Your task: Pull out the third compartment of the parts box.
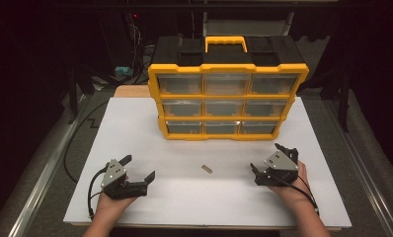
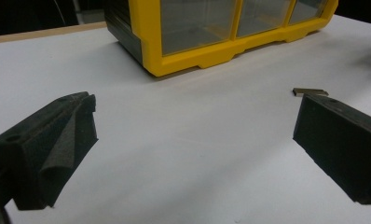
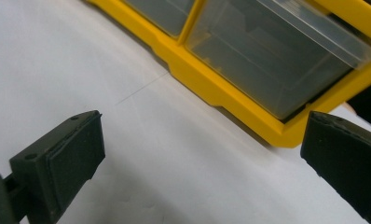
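A yellow and black drawer cabinet [image 1: 226, 89] stands upright at the back of the white board [image 1: 135, 123], its clear drawers all pushed in. A small flat tan piece [image 1: 207, 169] lies on the board in front of it, between the two hands. My left gripper [image 1: 139, 167] rests at the front left, open, nothing between its jaws; in the left gripper view the tan piece [image 2: 309, 91] lies just beyond the right jaw. My right gripper [image 1: 267, 159] sits at the front right, open and empty, facing the cabinet's lower corner [image 3: 267, 121].
The white board lies on a grey table [image 1: 41, 173] with metal rails along both sides. A black cable [image 1: 78, 143] curls over the board's left edge. Dark equipment and cables stand behind the cabinet. A wooden strip [image 1: 130, 91] shows left of the cabinet.
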The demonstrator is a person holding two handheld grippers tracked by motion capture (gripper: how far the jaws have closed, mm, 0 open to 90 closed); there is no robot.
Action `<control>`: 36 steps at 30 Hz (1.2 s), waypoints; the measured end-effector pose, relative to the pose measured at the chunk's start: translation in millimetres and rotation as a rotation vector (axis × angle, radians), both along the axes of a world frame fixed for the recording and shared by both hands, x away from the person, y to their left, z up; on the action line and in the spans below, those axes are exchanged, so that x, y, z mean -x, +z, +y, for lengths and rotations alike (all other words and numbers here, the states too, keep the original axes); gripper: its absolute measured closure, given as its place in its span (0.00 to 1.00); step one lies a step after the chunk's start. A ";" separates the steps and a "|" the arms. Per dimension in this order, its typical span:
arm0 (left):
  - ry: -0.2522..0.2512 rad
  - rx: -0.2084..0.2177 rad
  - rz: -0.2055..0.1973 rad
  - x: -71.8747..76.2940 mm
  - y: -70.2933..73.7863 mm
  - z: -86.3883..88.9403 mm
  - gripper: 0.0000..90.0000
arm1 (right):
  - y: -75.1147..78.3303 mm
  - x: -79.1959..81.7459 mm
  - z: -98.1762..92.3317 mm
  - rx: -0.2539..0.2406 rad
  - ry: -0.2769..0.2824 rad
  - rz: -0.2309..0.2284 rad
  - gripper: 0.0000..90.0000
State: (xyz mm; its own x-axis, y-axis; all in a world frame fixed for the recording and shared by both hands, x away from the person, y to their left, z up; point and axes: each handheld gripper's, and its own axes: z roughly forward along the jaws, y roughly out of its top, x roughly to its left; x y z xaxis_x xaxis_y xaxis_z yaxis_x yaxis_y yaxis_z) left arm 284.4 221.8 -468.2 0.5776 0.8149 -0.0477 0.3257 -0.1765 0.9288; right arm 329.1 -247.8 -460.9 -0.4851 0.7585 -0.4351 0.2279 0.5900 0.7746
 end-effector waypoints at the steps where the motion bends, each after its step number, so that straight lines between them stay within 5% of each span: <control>1: -0.001 -0.002 0.001 -0.2 -0.3 0.1 0.01 | -0.8 0.5 2.2 0.027 0.005 -0.002 0.00; 10: -0.011 -0.013 0.001 -0.2 -0.9 -1.7 0.01 | 0.1 4.6 7.6 0.103 0.032 -0.026 0.00; 19: -0.013 -0.009 -0.001 0.7 -0.4 -1.9 0.01 | 4.1 11.9 15.7 0.247 0.056 -0.081 0.00; 25: -0.008 0.000 -0.005 1.2 -0.4 -0.5 0.01 | 6.3 16.3 21.6 0.393 0.089 -0.136 0.00; 36: -0.014 -0.013 -0.002 1.2 -1.4 -2.0 0.01 | 4.8 22.3 32.3 0.536 0.102 -0.179 0.00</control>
